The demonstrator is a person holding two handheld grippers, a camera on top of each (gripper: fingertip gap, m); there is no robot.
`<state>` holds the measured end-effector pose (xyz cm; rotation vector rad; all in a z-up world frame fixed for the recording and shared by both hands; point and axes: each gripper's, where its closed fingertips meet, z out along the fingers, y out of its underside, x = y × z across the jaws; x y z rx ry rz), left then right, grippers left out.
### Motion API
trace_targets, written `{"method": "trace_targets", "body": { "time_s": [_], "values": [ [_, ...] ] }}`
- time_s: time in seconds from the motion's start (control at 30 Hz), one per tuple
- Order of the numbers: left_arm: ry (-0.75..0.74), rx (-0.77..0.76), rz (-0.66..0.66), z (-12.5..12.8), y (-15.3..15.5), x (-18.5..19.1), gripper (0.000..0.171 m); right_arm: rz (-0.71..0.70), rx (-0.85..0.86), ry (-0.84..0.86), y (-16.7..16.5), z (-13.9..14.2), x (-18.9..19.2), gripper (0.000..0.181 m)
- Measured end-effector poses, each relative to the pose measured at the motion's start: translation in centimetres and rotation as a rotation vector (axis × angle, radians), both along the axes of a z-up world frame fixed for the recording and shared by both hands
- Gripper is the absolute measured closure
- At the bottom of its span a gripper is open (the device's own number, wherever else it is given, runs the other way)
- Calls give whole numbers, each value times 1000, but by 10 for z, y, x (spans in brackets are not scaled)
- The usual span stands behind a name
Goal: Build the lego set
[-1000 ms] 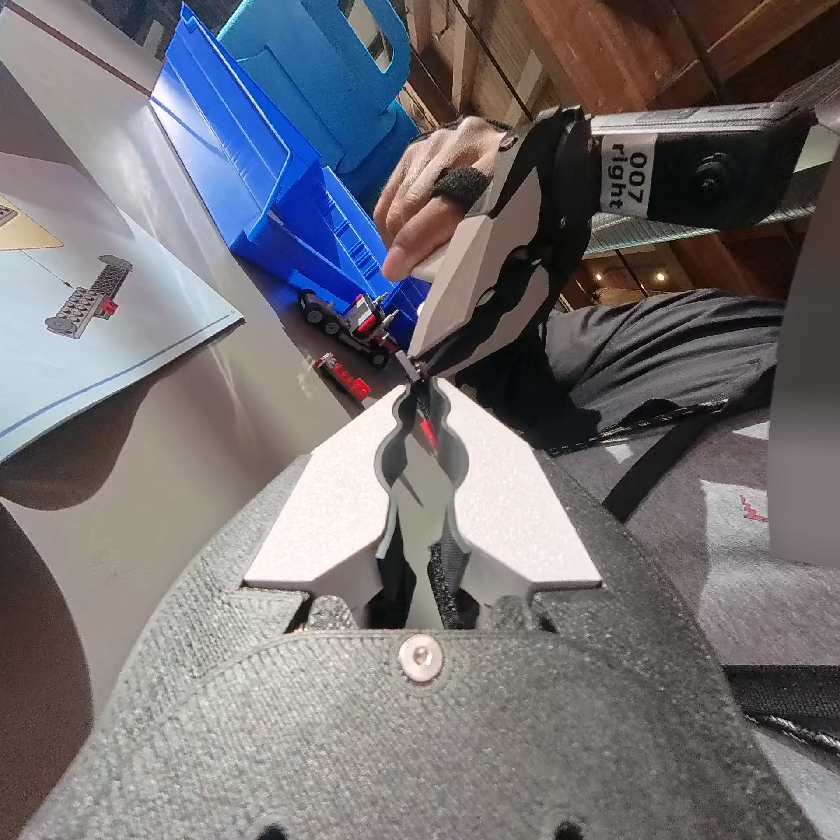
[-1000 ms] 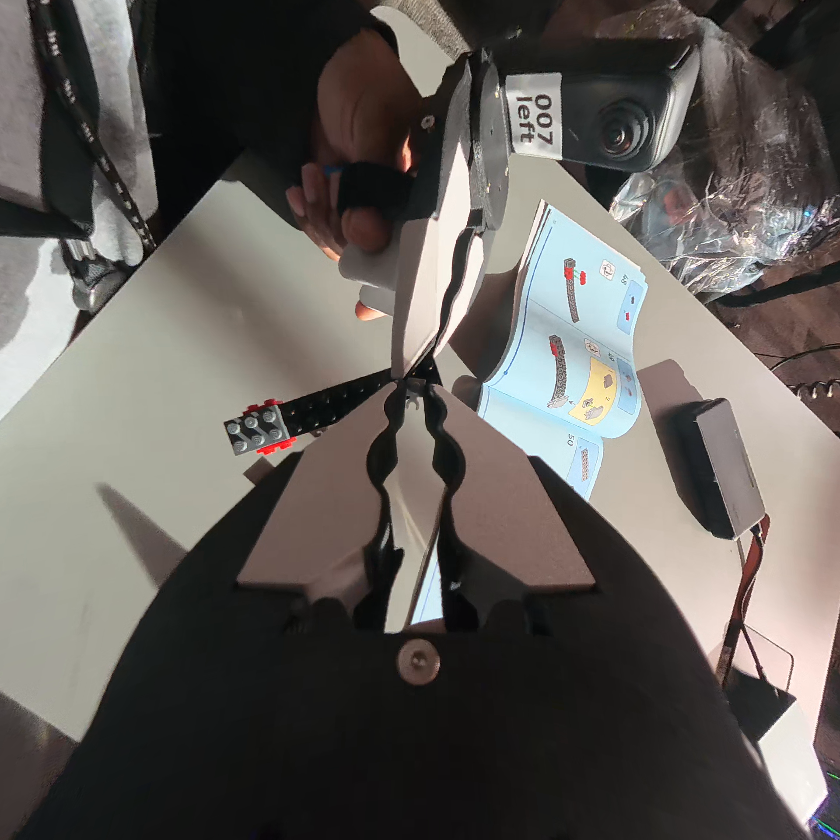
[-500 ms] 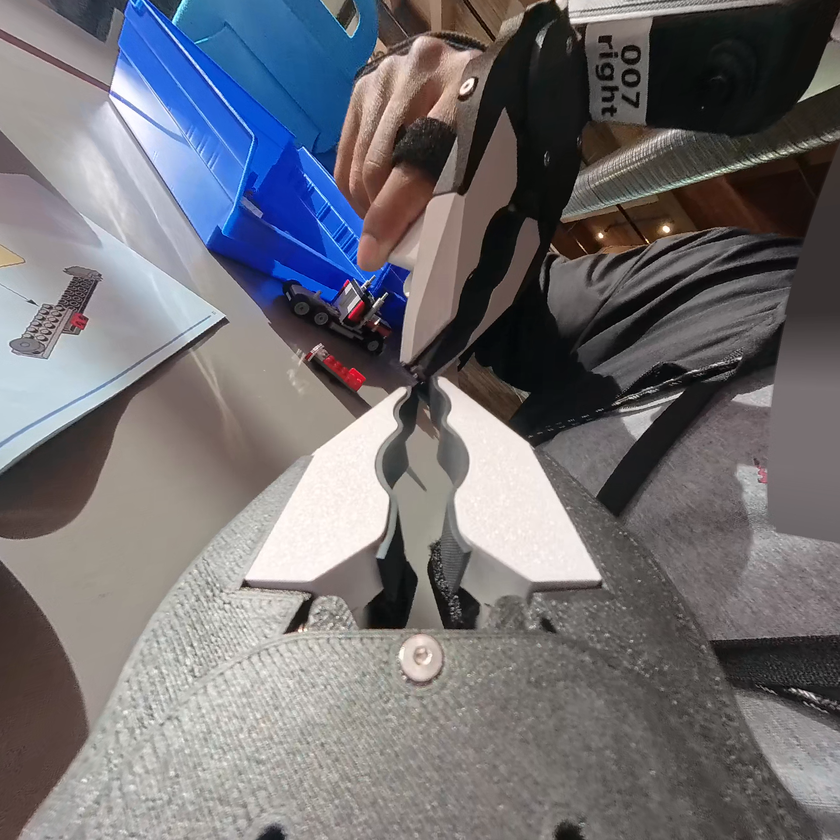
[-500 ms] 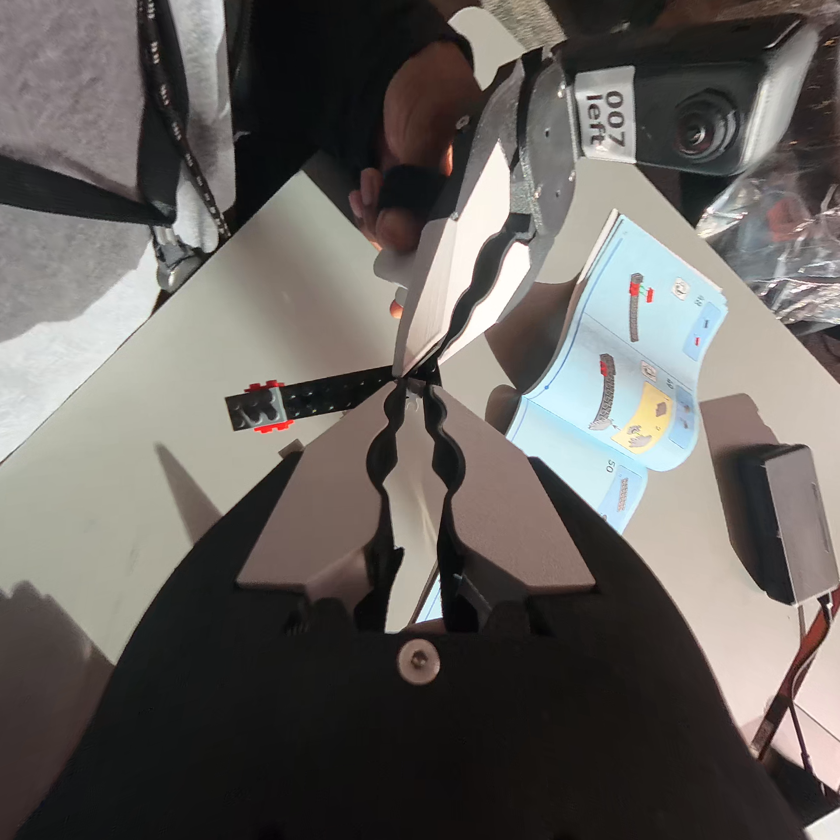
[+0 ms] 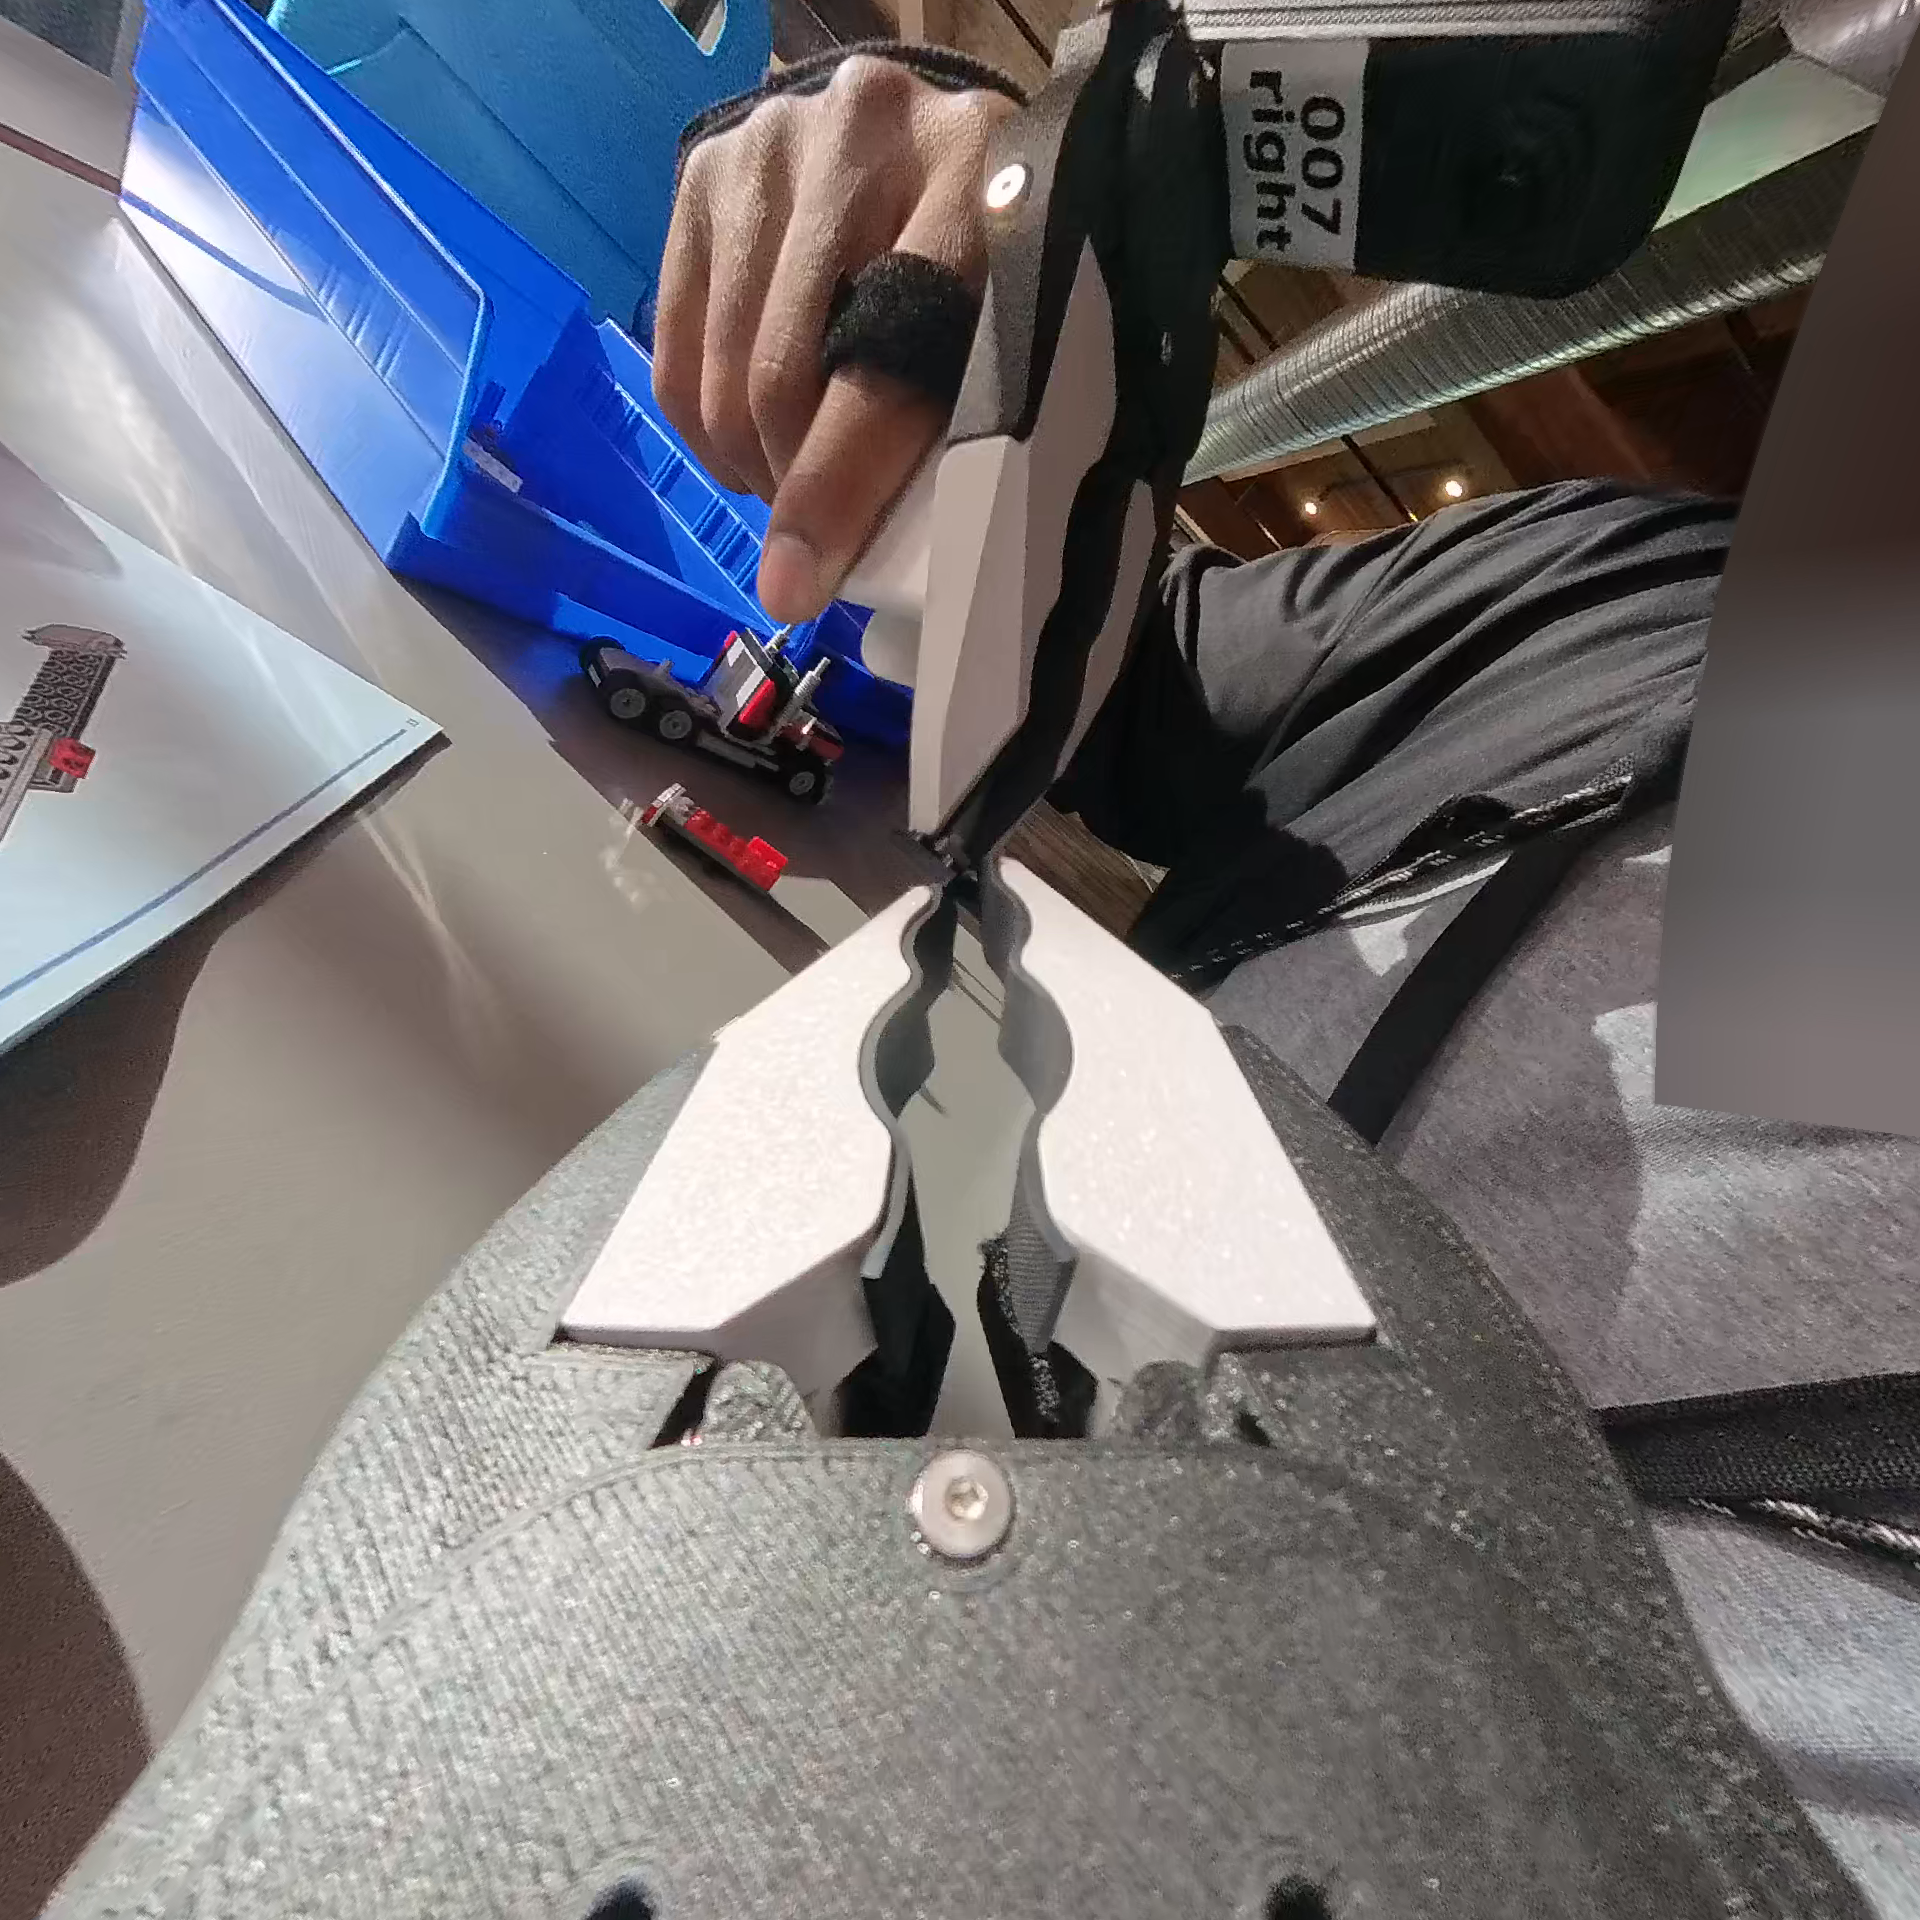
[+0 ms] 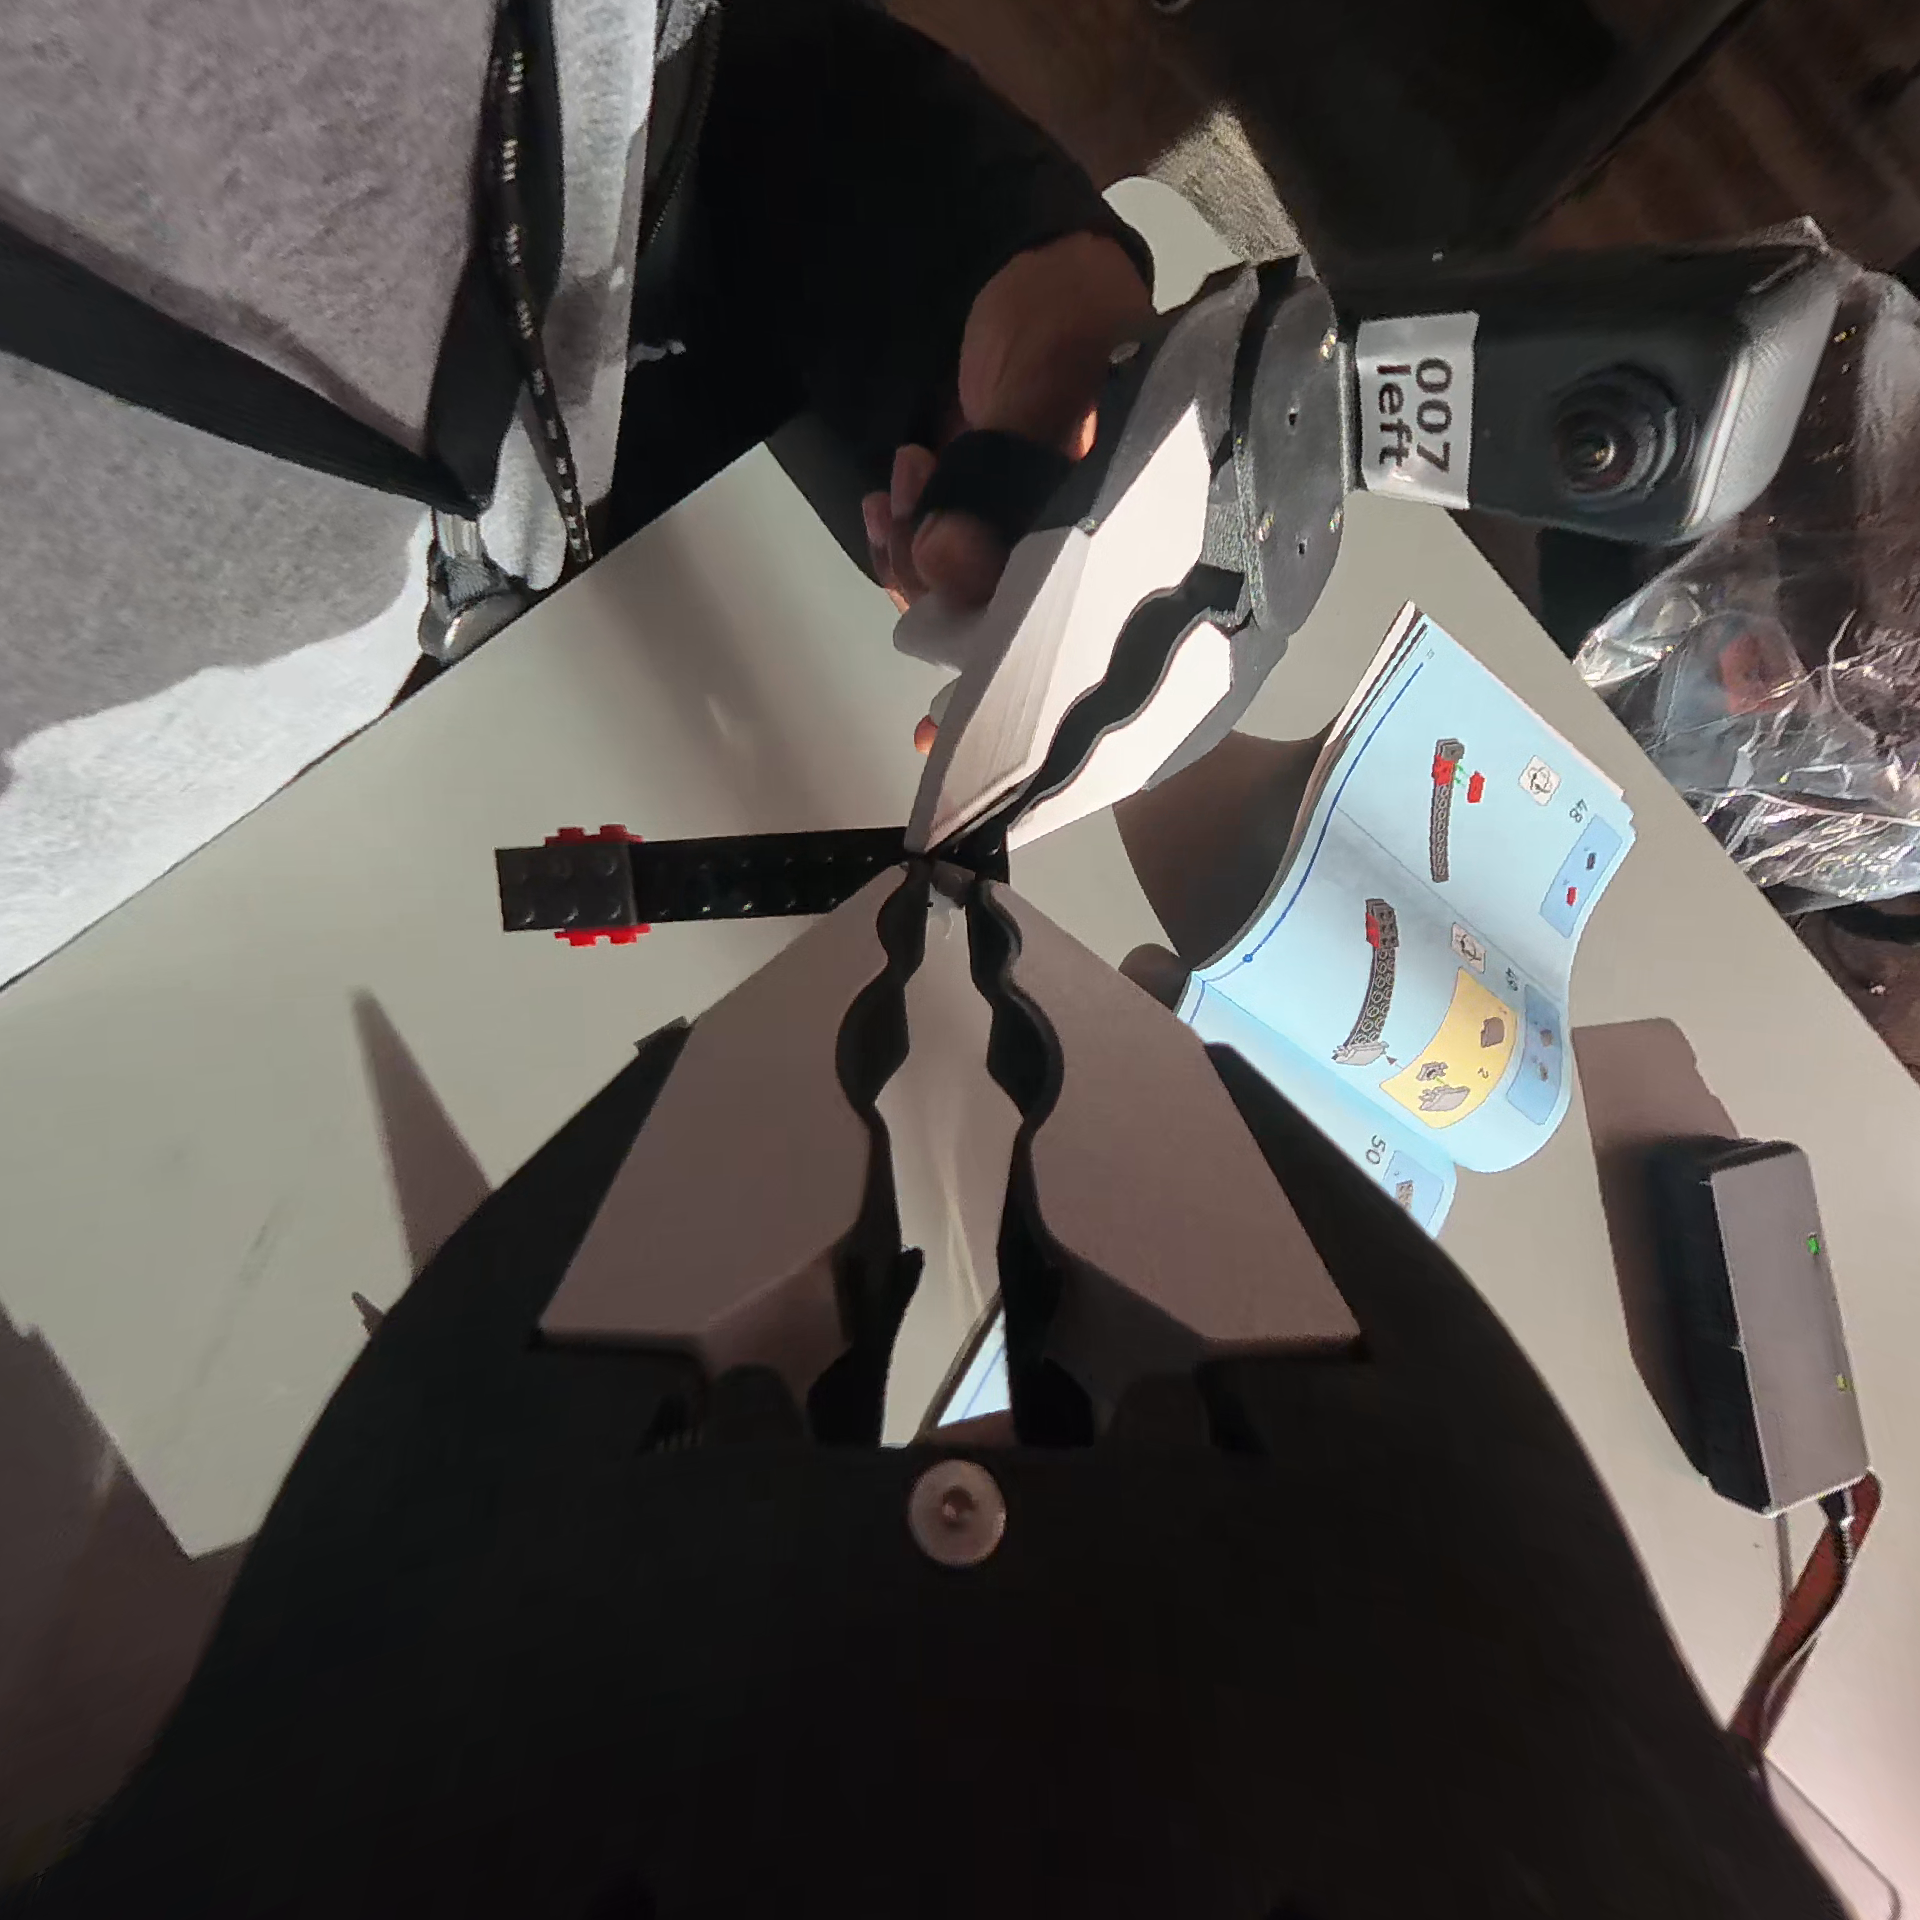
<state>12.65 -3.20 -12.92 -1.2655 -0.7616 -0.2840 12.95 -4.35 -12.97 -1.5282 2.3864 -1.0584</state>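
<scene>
In the right wrist view my left gripper (image 6: pixel 940 844) comes in from the top, shut on the right end of a long black plate (image 6: pixel 748 878). The plate is held above the table and carries a dark grey brick with red pieces (image 6: pixel 569 885) at its far left end. My right gripper (image 6: pixel 948 883) meets that same held end, its tips shut on a small pale piece (image 6: pixel 948 902) that is hard to make out. In the left wrist view my left gripper (image 5: pixel 964 896) has the plate edge-on between its fingers, and my right gripper (image 5: pixel 951 831) points down onto its tips.
A small lego truck (image 5: pixel 717 717) and a short red piece (image 5: pixel 717 836) lie on the grey table (image 5: pixel 312 1143) in front of a blue bin (image 5: pixel 416 343). The open instruction booklet (image 6: pixel 1455 914) and a black-and-grey box (image 6: pixel 1766 1320) lie to the right. The grippers are tip to tip, or close to it.
Both grippers stayed shut and tip to tip. The black plate swung level in the right wrist view. The right gripper tilted more upright over the left gripper's tips.
</scene>
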Motion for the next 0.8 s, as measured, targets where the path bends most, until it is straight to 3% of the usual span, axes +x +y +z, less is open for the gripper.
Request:
{"method": "trace_targets", "body": {
  "time_s": [0.53,0.8],
  "values": [
    [34,6,-101,3,11,12,167,269,50,140,11,0,13,171],
    [66,51,-73,11,6,11,167,191,34,68,6,8,11,171]
  ]
}}
